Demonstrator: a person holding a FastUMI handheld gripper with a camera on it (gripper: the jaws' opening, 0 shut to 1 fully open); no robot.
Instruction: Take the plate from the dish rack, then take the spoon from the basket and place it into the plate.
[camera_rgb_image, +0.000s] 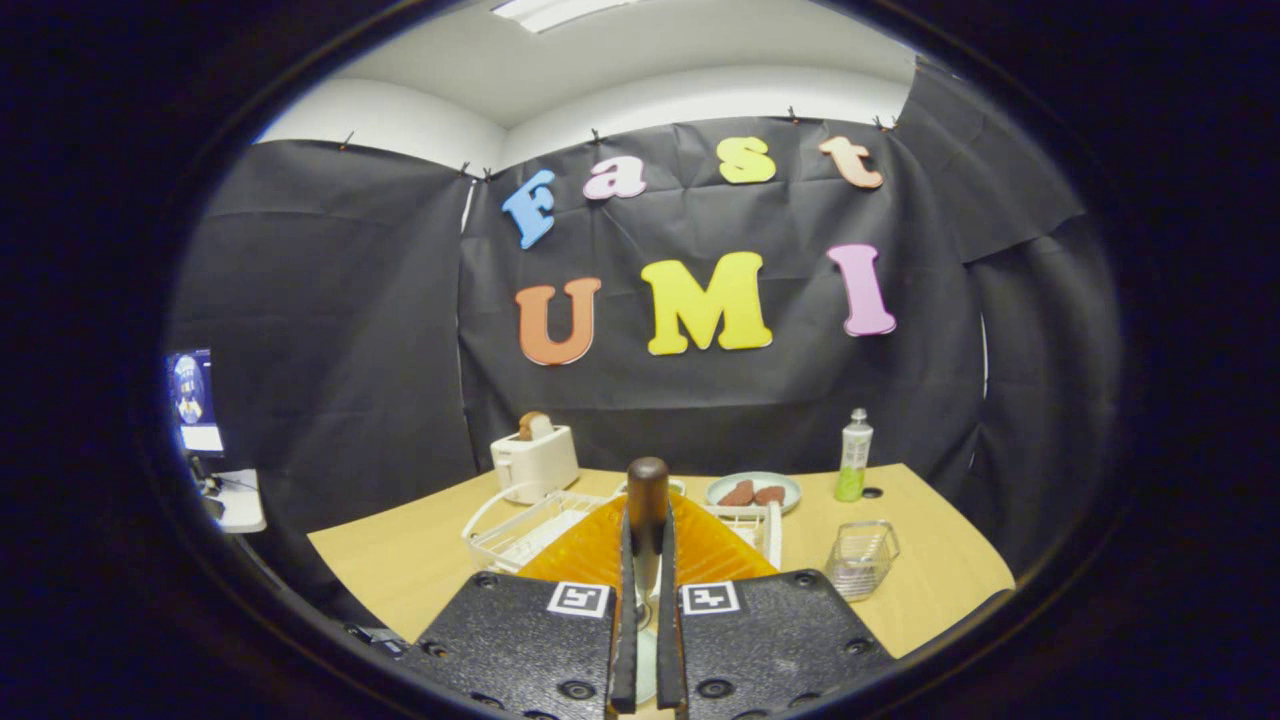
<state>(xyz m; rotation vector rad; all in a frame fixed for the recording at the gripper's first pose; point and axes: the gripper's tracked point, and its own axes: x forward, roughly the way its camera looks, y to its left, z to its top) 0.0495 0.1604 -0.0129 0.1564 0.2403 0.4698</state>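
Amber plate (700, 550) is seen on the worktop (400, 560) just ahead of the jaws, in front of the wire dish rack (520, 525). Spoon (647, 520), dark-handled, is held upright above it, with the gripper (647, 640) closed on its lower part. Clear basket (860, 560) is judged emptied. Plate step is judged done; only lowering and release of the spoon remain.

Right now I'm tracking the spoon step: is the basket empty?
Empty, it seems: the clear basket shows nothing inside, and the claw is shut on the spoon above the orange plate.
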